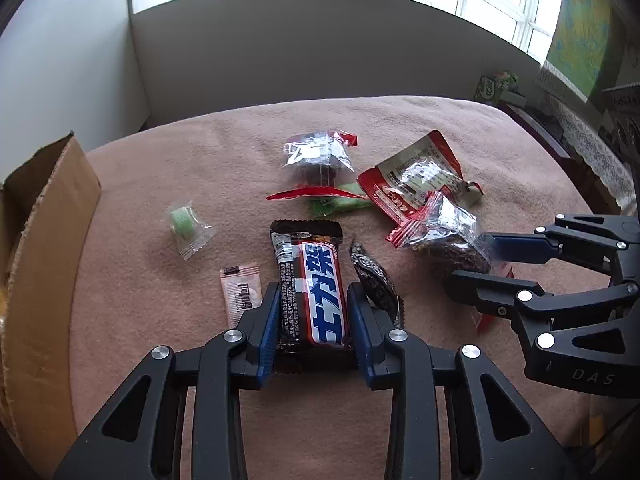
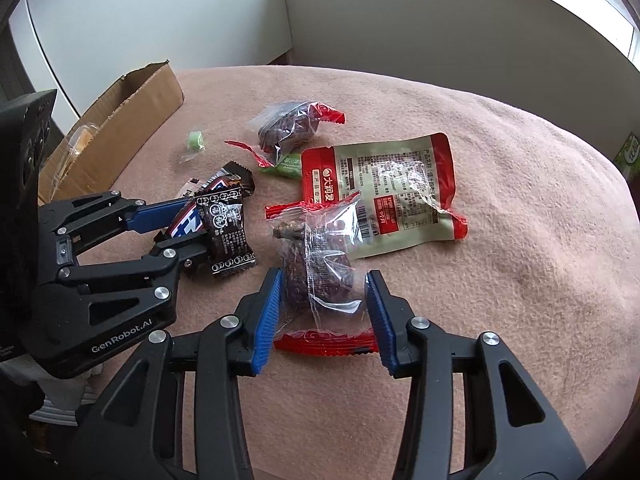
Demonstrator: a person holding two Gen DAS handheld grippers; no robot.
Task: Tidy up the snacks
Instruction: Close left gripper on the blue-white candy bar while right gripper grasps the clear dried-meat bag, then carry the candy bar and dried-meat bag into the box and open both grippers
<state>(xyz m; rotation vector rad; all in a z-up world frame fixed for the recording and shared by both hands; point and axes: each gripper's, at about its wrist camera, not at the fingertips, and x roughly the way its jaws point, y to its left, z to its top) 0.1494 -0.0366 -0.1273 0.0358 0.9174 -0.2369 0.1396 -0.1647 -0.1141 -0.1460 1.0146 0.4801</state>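
Observation:
Snacks lie on a pink blanket. My left gripper is shut on a chocolate bar in a dark wrapper with a blue and white label; it also shows in the right wrist view. My right gripper has its blue pads on both sides of a clear packet of dark cake with red ends, which lies on the blanket; the pads seem to touch the wrapper. That packet shows in the left wrist view beside the right gripper.
A cardboard box stands open at the left edge. Other snacks: a green candy, a pink sachet, a small black packet, a second cake packet, a green packet, a large red and beige pouch.

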